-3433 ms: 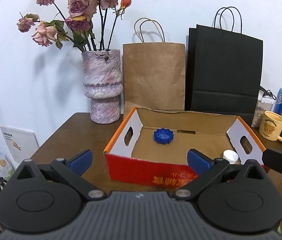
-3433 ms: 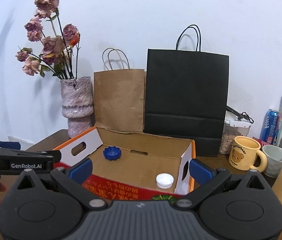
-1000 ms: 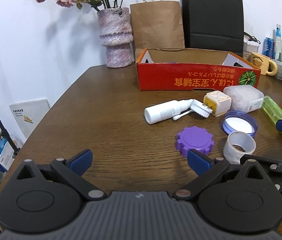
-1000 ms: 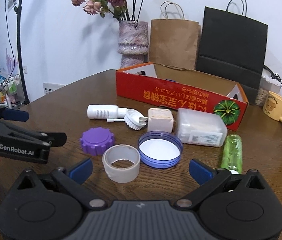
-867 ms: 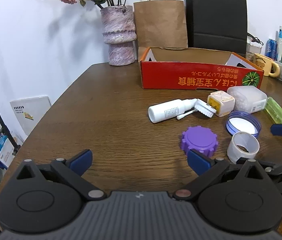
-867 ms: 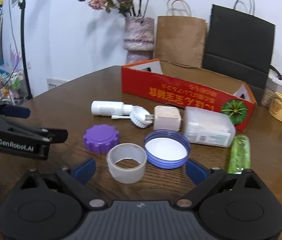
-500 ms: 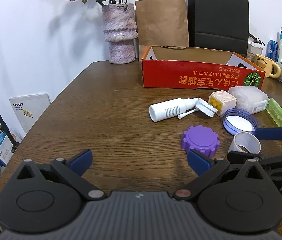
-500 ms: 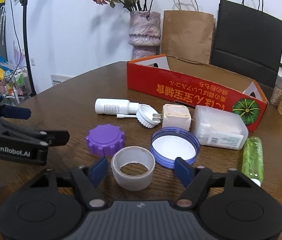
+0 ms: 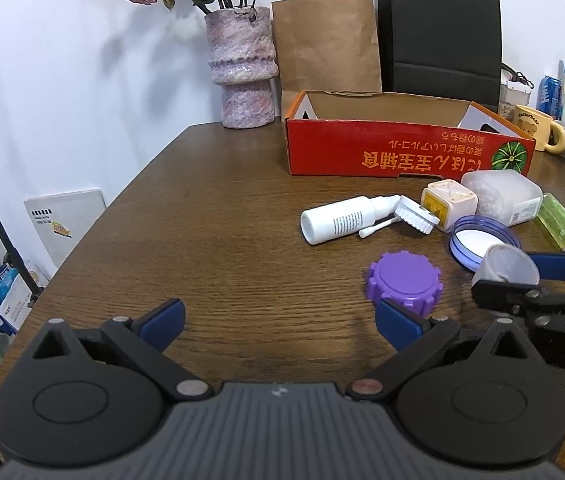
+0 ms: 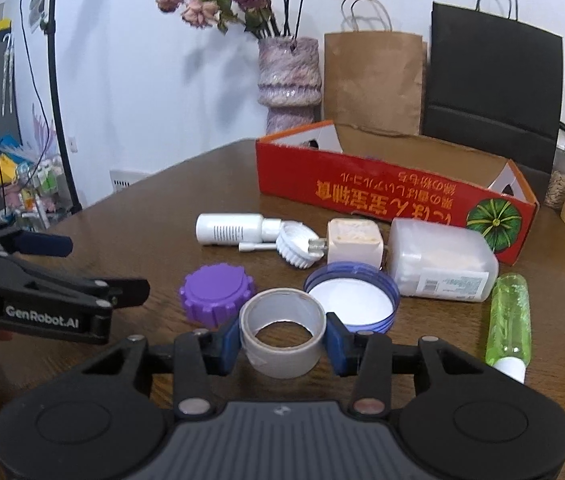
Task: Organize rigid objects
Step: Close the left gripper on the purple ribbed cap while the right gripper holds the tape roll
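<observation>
In the left wrist view, the left hand-held gripper (image 9: pixel 278 320) hangs low over the brown worktop (image 9: pixel 202 240) with its blue fingers spread wide and nothing between them. A purple cap (image 9: pixel 404 280) lies just past its right finger. To the right, the right hand-held gripper (image 9: pixel 522 276) comes in from the edge, its fingers pinching a tape roll (image 9: pixel 508 266) that looks tilted here. Behind the roll lies a blue-rimmed lid (image 9: pixel 472 240), and further back a white bottle (image 9: pixel 342 220) on its side, a small round brush (image 9: pixel 416 218), a white plug block (image 9: pixel 448 200), a clear plastic box (image 9: pixel 506 196) and a green tube (image 9: pixel 560 222). A red cardboard box (image 9: pixel 402 156) stands open at the back, with a vase (image 9: pixel 244 68) of dried flowers, a brown paper bag (image 9: pixel 324 40) and a black paper bag (image 9: pixel 440 28) behind it. A yellow mug (image 9: pixel 534 126) stands to the right.

In the right wrist view, the right hand-held gripper (image 10: pixel 282 342) is pressed against both sides of the tape roll (image 10: pixel 282 330), hole facing up. The purple cap (image 10: pixel 216 292) sits just left of the roll, and the blue-rimmed lid (image 10: pixel 352 298) is just behind it to the right; whether either touches the roll I cannot tell. The green tube (image 10: pixel 508 318) lies to the right, apart from the roll. The left hand-held gripper (image 10: pixel 54 268) shows at the left edge, spread and holding nothing. The red cardboard box (image 10: pixel 394 192) stands well behind the loose things.
</observation>
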